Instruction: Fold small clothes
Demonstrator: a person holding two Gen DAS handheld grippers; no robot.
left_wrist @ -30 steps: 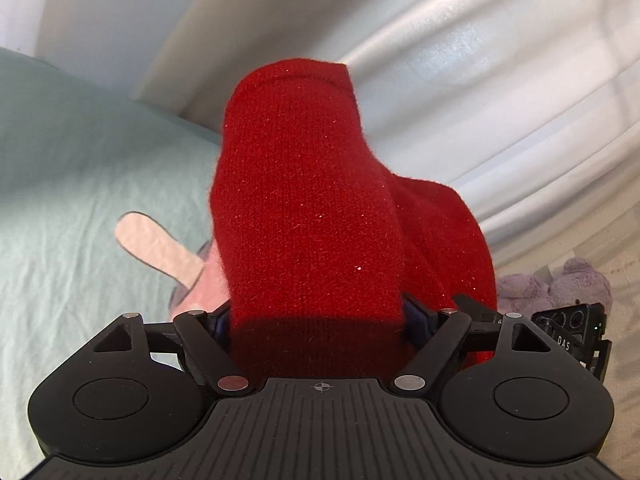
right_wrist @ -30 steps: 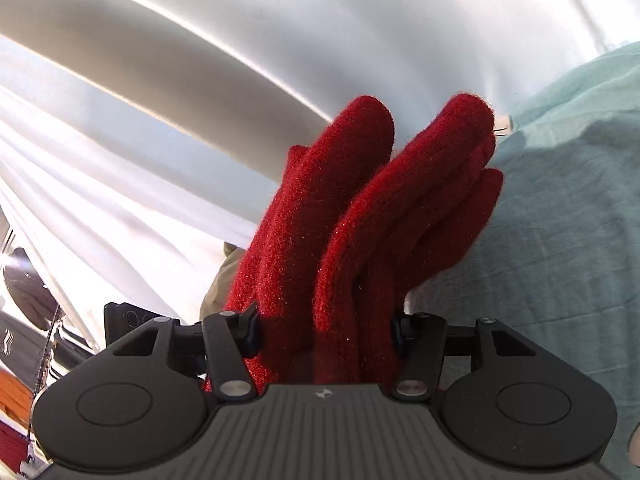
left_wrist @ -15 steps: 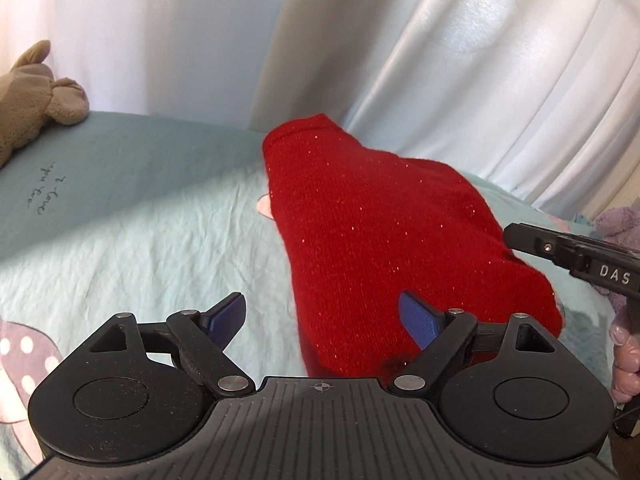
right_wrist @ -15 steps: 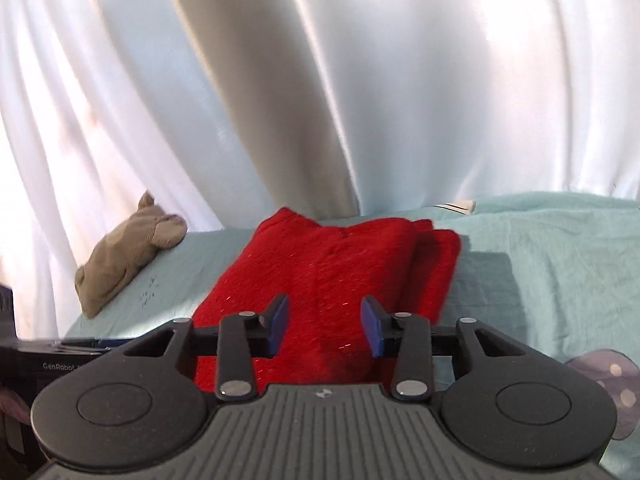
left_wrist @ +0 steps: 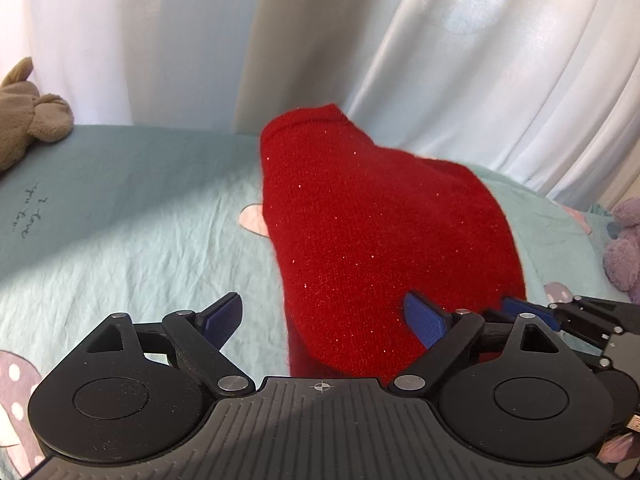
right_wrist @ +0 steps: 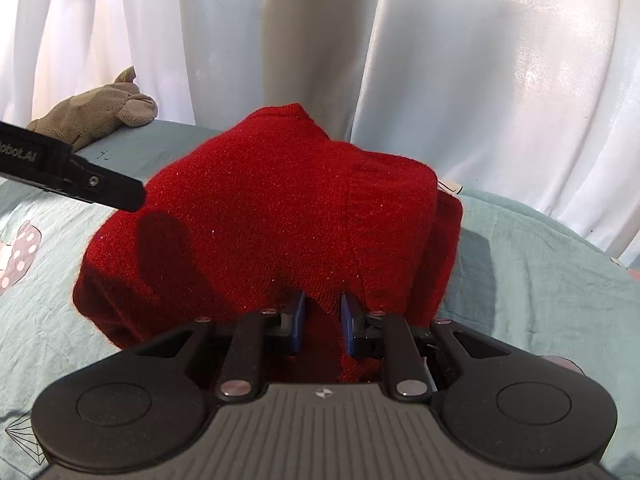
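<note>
the folded red fuzzy knit garment [right_wrist: 272,216] looks soft, light and floppy; grip thick folded edges. your left gripper [left_wrist: 324,322] is spread wide, your right gripper [right_wrist: 322,320] pinches its near edge.

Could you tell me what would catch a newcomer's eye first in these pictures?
The red knit dominates, lying folded mid-bed on the pale green sheet. The right gripper pinches its near edge, while the left gripper stands open beside it. White curtains hang behind.

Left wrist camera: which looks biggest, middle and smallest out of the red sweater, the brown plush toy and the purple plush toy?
1. red sweater, by far the biggest.
2. and 3. brown plush toy and purple plush toy: they look about alike, and the picture's edge cuts both off, so I can't rank them.
</note>
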